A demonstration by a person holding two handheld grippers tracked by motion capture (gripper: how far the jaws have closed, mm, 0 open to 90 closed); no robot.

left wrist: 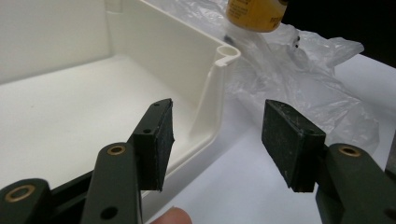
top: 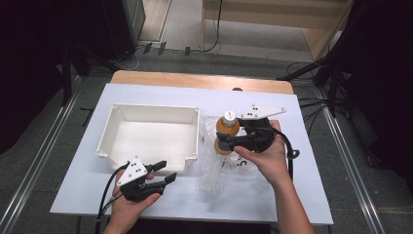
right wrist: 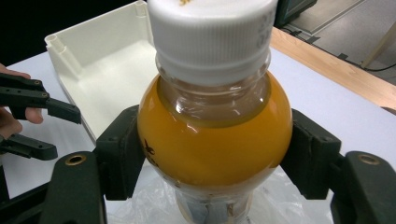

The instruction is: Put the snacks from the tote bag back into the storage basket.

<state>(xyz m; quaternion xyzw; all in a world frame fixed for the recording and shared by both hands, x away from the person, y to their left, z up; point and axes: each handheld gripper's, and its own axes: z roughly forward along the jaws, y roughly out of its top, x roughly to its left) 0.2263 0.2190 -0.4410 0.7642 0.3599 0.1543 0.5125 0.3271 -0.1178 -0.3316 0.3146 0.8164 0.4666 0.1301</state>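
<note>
A bottle (top: 227, 127) of orange drink with a white cap stands upright above a crumpled clear plastic bag (top: 218, 170), right of a white tray (top: 151, 108). My right gripper (top: 226, 140) is shut on the bottle (right wrist: 215, 135), its pads pressing both sides of the round shoulder just under the cap. My left gripper (top: 165, 171) is near the table's front edge, by the tray's front right corner. In the left gripper view it (left wrist: 217, 140) stands open with nothing between its pads, aimed at the tray corner (left wrist: 224, 53) and the bag (left wrist: 303, 84).
The tray (right wrist: 93, 60) is deep and holds nothing. A white sheet (top: 302, 185) covers the table, with a wooden strip (top: 195, 80) bare at the far edge. Dark stands and cables lie on the floor around the table.
</note>
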